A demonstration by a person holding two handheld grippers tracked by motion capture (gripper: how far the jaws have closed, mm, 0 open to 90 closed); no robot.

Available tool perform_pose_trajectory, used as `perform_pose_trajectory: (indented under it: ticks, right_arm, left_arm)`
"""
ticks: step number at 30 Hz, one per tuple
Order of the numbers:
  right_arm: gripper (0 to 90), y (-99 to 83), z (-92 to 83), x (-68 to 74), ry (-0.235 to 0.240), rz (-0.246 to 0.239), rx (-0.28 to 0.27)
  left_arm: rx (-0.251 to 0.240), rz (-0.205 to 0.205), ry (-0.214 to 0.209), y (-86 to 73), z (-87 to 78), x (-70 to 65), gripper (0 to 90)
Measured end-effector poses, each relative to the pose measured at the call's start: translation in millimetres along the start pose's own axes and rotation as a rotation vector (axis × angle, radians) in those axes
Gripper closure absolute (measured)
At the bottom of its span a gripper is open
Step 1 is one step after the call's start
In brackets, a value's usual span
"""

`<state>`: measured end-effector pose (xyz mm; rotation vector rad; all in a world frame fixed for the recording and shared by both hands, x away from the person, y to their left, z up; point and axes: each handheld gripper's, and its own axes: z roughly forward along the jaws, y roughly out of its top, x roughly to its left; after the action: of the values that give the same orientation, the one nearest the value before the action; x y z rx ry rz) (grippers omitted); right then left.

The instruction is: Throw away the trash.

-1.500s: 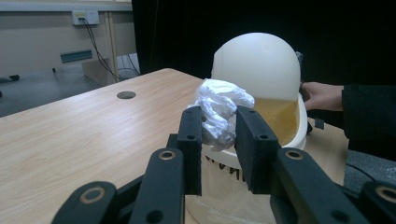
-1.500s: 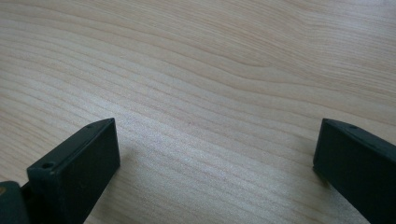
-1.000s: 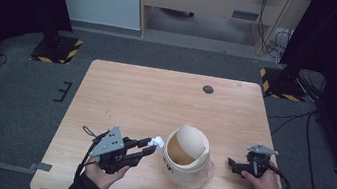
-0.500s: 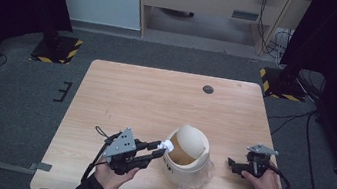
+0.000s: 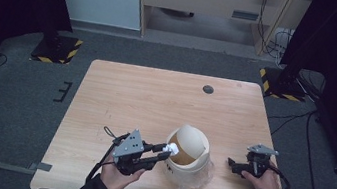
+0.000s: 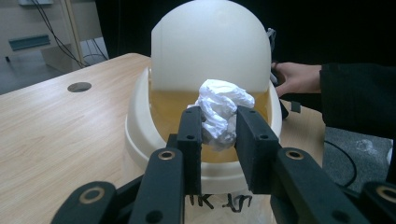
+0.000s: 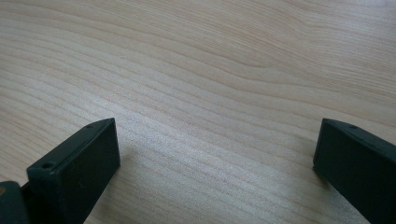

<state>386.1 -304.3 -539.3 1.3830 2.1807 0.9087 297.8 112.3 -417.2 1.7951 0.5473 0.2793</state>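
Observation:
A cream bin (image 5: 188, 150) with a raised dome lid (image 6: 212, 44) stands near the table's front edge, over a clear plastic bag (image 5: 194, 181). My left gripper (image 5: 168, 151) is shut on a crumpled white paper wad (image 6: 220, 112), held at the bin's left rim, just over its tan opening (image 6: 163, 107). My right gripper (image 5: 232, 163) rests low on the wood to the right of the bin, a hand on it. Its jaws stand wide apart, with bare tabletop (image 7: 210, 121) between them.
A small dark round hole (image 5: 208, 89) sits near the table's far edge. The light wooden table (image 5: 141, 95) is bare across its far half. Beyond it lie grey floor, cables and dark stands with yellow-black bases.
My left gripper has carried the paper wad rightwards, from a short way left of the bin up to its rim. The right gripper has stayed put.

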Motion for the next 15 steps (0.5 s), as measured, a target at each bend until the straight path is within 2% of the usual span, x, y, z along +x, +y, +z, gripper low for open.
perform_pose_trajectory:
  ticks: [15]
  right_arm:
    - [0.7,0.0,0.0,0.0,0.0,0.0,0.0]
  left_arm:
    - [0.034,-0.005,-0.004,-2.8,9.8,2.4,71.3]
